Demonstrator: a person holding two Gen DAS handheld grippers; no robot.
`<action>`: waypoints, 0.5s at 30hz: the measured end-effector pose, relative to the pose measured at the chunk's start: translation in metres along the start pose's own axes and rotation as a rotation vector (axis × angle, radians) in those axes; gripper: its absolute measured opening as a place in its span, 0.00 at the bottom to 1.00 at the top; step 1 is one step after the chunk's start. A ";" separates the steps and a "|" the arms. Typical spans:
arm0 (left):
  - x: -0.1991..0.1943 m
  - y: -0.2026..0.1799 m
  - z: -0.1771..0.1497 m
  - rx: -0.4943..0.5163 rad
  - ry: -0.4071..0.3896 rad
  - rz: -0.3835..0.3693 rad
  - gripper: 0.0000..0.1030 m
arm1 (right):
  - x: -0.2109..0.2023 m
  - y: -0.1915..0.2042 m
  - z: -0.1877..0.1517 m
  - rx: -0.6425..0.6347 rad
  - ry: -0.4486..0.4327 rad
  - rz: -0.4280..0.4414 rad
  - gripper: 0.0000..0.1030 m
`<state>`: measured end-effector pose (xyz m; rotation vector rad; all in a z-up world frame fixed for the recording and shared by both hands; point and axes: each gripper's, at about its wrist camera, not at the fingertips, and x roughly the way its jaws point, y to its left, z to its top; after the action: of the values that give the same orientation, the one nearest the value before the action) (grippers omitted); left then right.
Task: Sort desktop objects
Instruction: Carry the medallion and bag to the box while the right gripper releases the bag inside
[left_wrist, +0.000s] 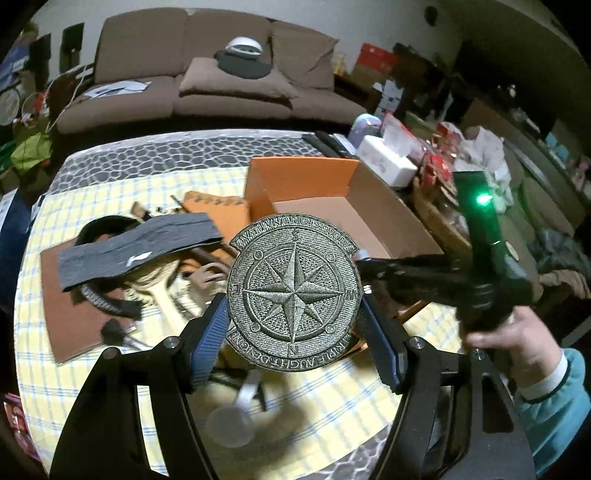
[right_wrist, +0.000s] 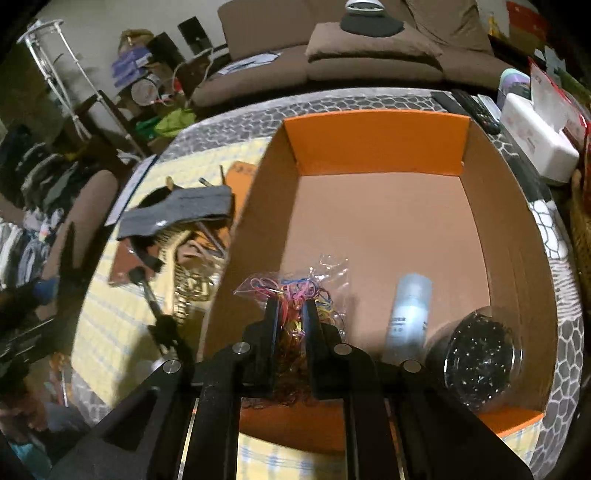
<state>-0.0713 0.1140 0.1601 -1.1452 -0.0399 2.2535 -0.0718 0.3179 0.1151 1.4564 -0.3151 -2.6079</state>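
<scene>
- Between the blue pads of the left gripper (left_wrist: 293, 317): a round medallion (left_wrist: 293, 286) with a compass star and raised lettering round its rim, held upright facing the camera. The jaws close on its edges at 9 and 3 o'clock, and it sits above the table.
- Behind the medallion, toward 12 o'clock: an orange cardboard box (left_wrist: 391, 218), open at the top, standing on the yellow checked tablecloth (left_wrist: 92, 387).
- At 9 to 10 o'clock of the medallion: a grey strip of cloth (left_wrist: 136, 245) draped over a heap of small items, which rests partly on a brown board (left_wrist: 79, 325).
- At 6 o'clock, under the medallion: a blurred pale scoop-like object (left_wrist: 236, 413) on the cloth.
- At 3 o'clock in the left view: the right hand (left_wrist: 513, 341) gripping the handle of the other tool, where a green light shows.
- Over the near edge of the box (right_wrist: 491, 206): the right gripper (right_wrist: 291, 314), jaws drawn narrow and pinching a clear bag of coloured rubber bands (right_wrist: 295, 291). The bag bulges out ahead of the fingertips toward 12 o'clock; whether it rests on the box floor cannot be told.
- Inside the box, at 3 o'clock of the bag: a pale bottle (right_wrist: 408, 314) lying down, and just beside it at the near right corner a round dark container with glittery specks (right_wrist: 476, 362).
- Beyond the table, 12 o'clock: a brown sofa (right_wrist: 369, 59).
</scene>
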 end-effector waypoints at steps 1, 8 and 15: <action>0.003 -0.005 0.001 0.003 0.002 -0.002 0.66 | 0.003 -0.003 -0.001 -0.004 0.006 -0.014 0.11; 0.019 -0.037 0.005 0.028 0.026 0.002 0.66 | 0.017 -0.026 -0.007 0.037 0.058 -0.037 0.26; 0.036 -0.060 0.012 0.026 0.049 0.011 0.66 | -0.032 -0.049 -0.012 0.080 -0.016 -0.024 0.38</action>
<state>-0.0661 0.1844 0.1589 -1.1894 0.0160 2.2282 -0.0458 0.3711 0.1235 1.4728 -0.4107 -2.6562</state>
